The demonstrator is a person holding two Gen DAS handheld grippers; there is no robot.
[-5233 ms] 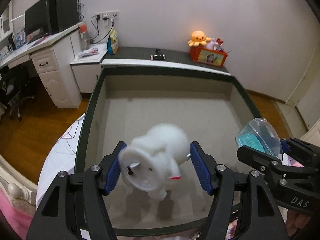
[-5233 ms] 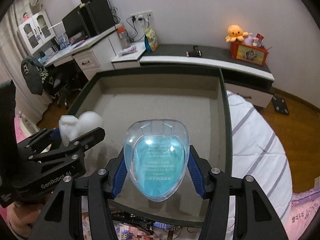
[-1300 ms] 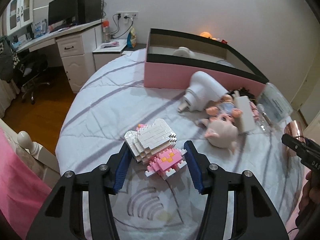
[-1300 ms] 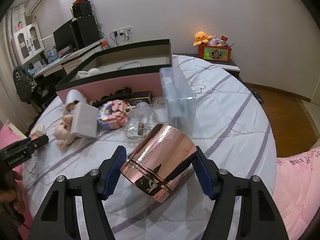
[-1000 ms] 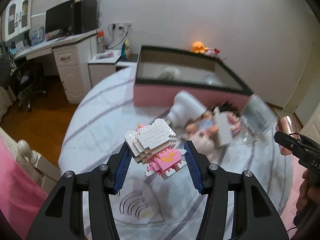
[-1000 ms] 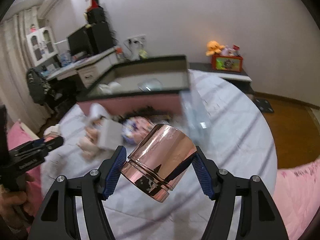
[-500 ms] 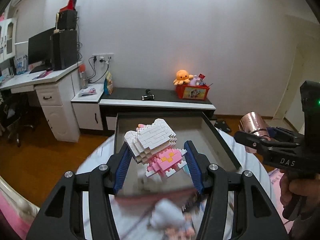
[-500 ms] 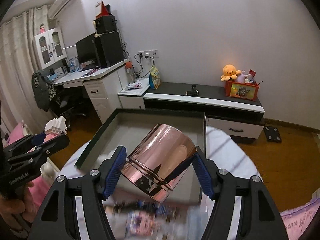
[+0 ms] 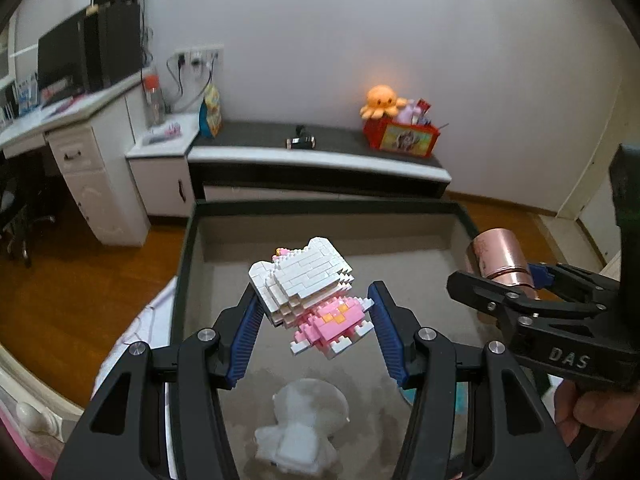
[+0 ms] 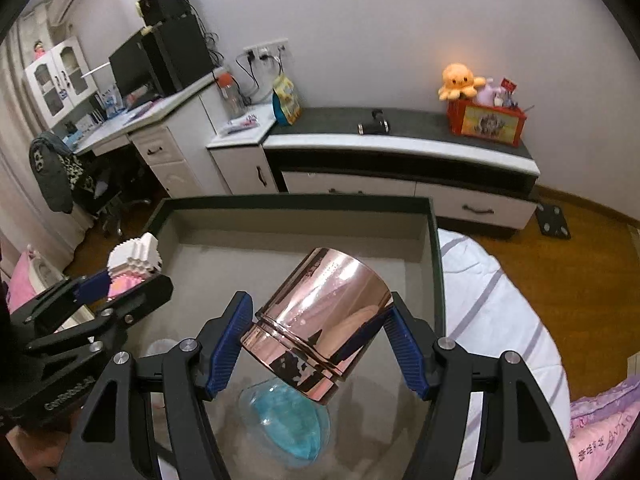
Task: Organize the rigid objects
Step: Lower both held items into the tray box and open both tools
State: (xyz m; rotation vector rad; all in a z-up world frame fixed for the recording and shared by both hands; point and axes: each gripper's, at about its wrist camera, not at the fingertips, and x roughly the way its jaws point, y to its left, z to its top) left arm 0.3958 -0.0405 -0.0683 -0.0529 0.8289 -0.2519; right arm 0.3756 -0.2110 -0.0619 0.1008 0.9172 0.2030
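Note:
My left gripper (image 9: 314, 330) is shut on a white and pink block-built cat figure (image 9: 308, 294), held in the air over the dark-rimmed storage box (image 9: 188, 248). My right gripper (image 10: 320, 346) is shut on a tilted rose-gold metal cup (image 10: 320, 320), also above the box (image 10: 436, 260). Inside the box lie a white figurine (image 9: 298, 428) below the left gripper and a clear blue-tinted case (image 10: 286, 420) below the cup. In the left wrist view the right gripper (image 9: 516, 284) shows at the right with the cup (image 9: 498, 258). The left gripper (image 10: 116, 284) with the figure (image 10: 134, 262) appears at the left of the right wrist view.
Beyond the box stands a low dark-topped cabinet (image 10: 400, 140) with an orange plush octopus (image 10: 458, 80) and a red box (image 10: 486, 120). A white desk (image 10: 160, 140) with a monitor stands at the left. Striped bedding (image 10: 492, 312) lies right of the box, over a wooden floor.
Both grippers have carried their objects away from the cluttered bedspread and forward over the open box. The white figurine and blue case now show beneath them. Both grips are unchanged.

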